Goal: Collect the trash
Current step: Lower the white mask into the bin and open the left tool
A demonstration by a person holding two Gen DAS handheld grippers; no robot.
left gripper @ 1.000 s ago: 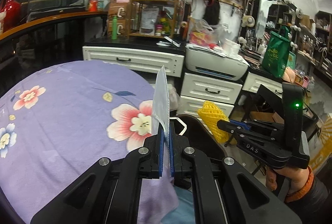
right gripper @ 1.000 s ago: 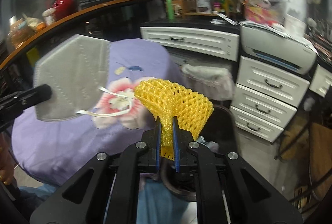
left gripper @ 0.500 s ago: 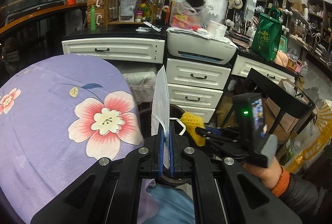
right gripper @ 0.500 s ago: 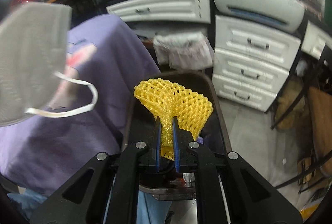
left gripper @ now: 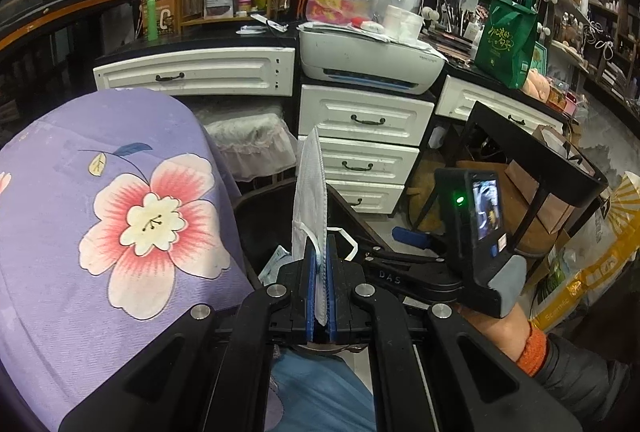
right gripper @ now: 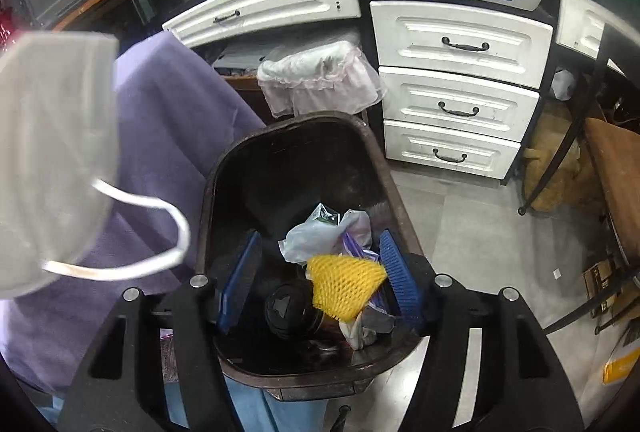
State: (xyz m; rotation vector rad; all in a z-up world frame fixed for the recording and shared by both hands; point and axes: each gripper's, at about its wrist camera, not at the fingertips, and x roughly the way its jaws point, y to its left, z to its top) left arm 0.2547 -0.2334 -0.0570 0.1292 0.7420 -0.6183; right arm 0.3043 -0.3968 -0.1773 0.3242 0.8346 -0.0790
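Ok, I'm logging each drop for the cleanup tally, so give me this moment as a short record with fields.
bin: dark trash bin beside the purple flowered cloth, already holding bags and a bottle
left gripper: shut on a white face mask
right gripper: jaws opening over the bin
yellow foam net: between the pads, not pinched
left to drop: the mask

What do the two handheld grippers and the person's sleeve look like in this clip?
Both grippers are black with silver bolts and ribbed blue finger pads. The right one bears white "DAS" lettering, a green light and a small screen. The sleeve is dark with an orange cuff.
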